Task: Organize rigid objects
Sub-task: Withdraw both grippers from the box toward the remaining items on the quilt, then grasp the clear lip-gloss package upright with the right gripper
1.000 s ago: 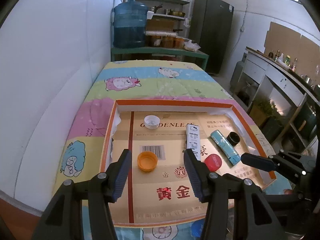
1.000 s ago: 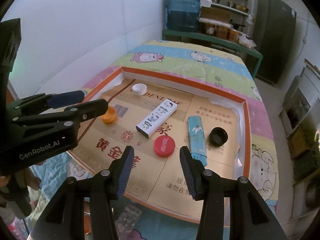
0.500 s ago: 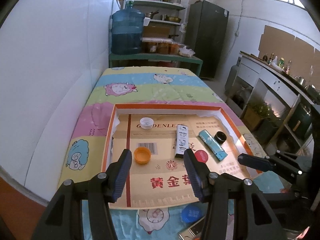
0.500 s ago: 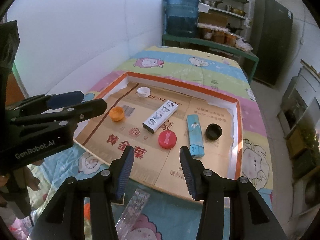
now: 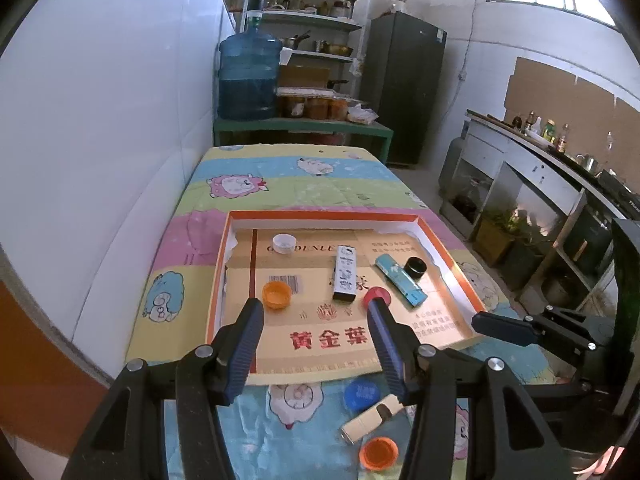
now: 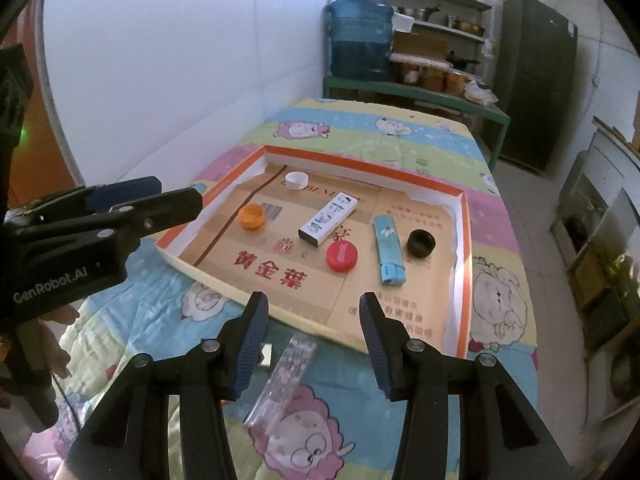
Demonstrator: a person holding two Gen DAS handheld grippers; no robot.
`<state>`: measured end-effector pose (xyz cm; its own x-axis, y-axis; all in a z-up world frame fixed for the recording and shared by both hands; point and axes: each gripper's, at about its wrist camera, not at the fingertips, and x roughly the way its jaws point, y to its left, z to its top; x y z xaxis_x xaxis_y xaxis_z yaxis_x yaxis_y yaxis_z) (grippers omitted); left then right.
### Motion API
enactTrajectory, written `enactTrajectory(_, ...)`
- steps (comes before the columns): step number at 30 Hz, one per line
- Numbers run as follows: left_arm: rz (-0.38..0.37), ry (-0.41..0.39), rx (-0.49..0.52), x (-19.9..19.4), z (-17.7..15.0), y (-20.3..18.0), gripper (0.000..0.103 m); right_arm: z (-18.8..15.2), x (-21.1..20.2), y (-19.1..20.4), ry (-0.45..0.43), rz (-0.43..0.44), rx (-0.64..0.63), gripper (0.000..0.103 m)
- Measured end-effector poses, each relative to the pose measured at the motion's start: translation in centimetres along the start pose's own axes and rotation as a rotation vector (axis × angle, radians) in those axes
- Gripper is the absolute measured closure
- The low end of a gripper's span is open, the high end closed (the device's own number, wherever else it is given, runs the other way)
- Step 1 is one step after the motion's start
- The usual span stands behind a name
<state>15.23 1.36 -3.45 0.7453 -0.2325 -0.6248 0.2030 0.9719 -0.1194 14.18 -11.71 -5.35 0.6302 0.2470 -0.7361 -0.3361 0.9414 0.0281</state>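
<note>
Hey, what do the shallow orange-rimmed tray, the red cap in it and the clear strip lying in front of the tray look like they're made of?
Tray: likely cardboard, matte tan printed floor with fold creases.
Red cap: probably molded plastic, smooth with a slight sheen.
Clear strip: seemingly transparent plastic, glossy, with the blanket showing through it.

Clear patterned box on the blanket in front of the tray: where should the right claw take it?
Grip the clear box across its narrow width, near the middle, coming straight down. It lies flat and long, so only the two long edges fit between the open right claw.
</note>
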Motion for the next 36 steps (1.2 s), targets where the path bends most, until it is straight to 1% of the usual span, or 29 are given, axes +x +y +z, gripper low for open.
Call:
enactTrajectory(10,-0.014,0.000,0.004,-2.2,-2.2,-0.4,0.049,-2.2,-2.5,1.0,-0.010,0.001,0.006,0.054)
enactTrajectory(19,-0.026,0.017,0.003,-3.1,-4.3,-0.6,0.049,-4.4,-3.4,2.1,0.002,0.008,0.018,0.054)
enactTrajectory(28,-0.039,0.060,-0.018,-2.9,-7.3,-0.6,0.049,-6.3,-2.2,3.0,0.047,0.017,0.033,0.054)
enactTrajectory(36,-0.051,0.102,-0.008,-2.1,-9.4,-0.7,0.049,-6.9,0.1,3.2,0.088,0.003,0.045,0.054)
